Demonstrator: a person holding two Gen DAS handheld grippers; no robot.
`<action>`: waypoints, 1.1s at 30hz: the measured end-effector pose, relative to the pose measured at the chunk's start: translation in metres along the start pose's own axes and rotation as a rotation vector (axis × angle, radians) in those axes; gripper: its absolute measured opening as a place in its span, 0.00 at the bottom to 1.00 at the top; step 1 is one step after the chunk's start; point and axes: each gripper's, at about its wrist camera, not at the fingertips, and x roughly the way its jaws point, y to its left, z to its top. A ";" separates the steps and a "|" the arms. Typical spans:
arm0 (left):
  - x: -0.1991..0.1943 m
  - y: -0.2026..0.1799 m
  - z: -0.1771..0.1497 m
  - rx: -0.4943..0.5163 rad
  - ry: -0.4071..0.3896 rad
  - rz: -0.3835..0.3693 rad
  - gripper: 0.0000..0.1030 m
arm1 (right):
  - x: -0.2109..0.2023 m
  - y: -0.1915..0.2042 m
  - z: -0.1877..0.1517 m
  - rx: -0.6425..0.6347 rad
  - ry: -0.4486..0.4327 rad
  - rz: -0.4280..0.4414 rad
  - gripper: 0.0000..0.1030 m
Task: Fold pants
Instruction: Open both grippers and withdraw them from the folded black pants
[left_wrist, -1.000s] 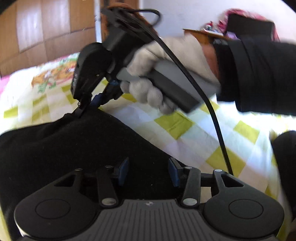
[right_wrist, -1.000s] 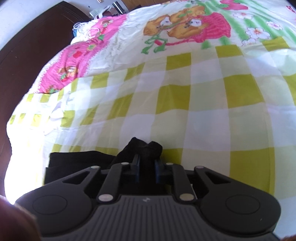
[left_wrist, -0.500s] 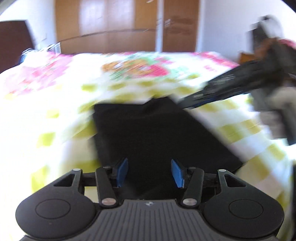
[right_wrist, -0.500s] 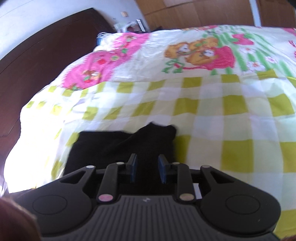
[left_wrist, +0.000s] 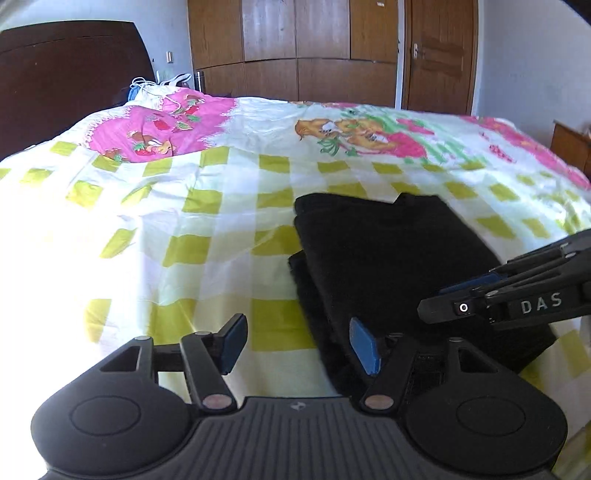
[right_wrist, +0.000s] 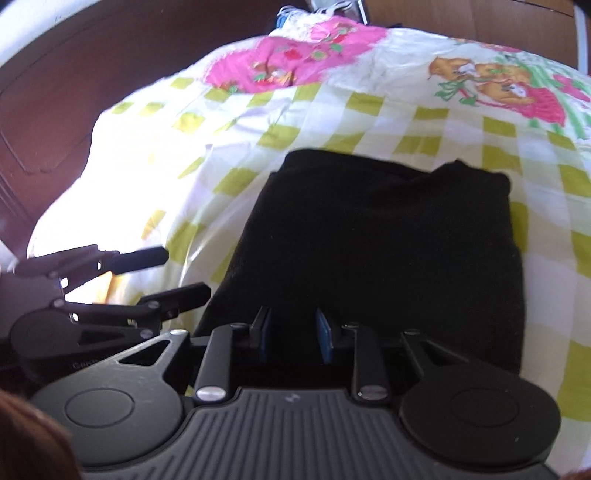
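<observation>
**Letting go after the last fold**

The pants (left_wrist: 388, 258) are lying folded in a black stack on the bed (left_wrist: 184, 206), toward 2 o'clock in the left view. The left gripper (left_wrist: 295, 343) is standing apart, having just been widening, with nothing between its tongs. The right gripper (right_wrist: 293, 334) is hovering narrowly apart over the near edge, gripping nothing. Judging by this, withdrawing cleanly matters: lifting clear without snagging or dragging the top layer.
</observation>
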 end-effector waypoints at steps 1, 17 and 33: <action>-0.004 -0.005 0.000 0.005 -0.009 0.008 0.72 | -0.008 0.000 -0.001 0.004 -0.010 -0.022 0.27; -0.038 -0.101 -0.024 0.002 -0.013 0.021 0.93 | -0.077 -0.024 -0.069 0.068 -0.058 -0.182 0.27; -0.040 -0.129 -0.046 -0.018 0.060 0.050 1.00 | -0.099 -0.032 -0.106 0.072 -0.085 -0.298 0.30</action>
